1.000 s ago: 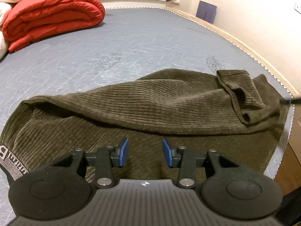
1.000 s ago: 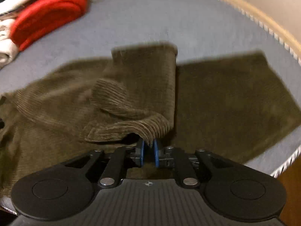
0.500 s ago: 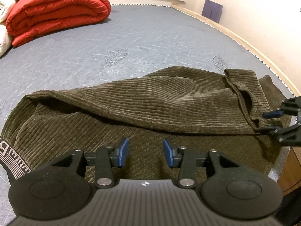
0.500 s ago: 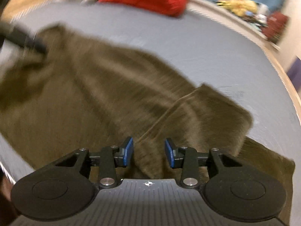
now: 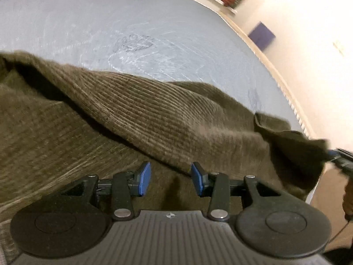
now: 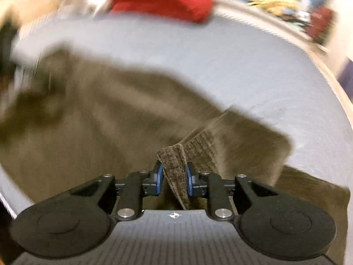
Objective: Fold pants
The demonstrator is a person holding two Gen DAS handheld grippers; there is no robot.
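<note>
Pants, olive corduroy, lie crumpled on grey mattress. Right wrist view alone shows us right gripper just closed, clenched on hem fold. Left wrist view: left gripper released, above fabric. We note mattress edge near hem; bare mattress beyond.

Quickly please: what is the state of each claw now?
Left claw: open, holding nothing, above the pants.
Right claw: just closed on a folded edge of the pants.
</note>
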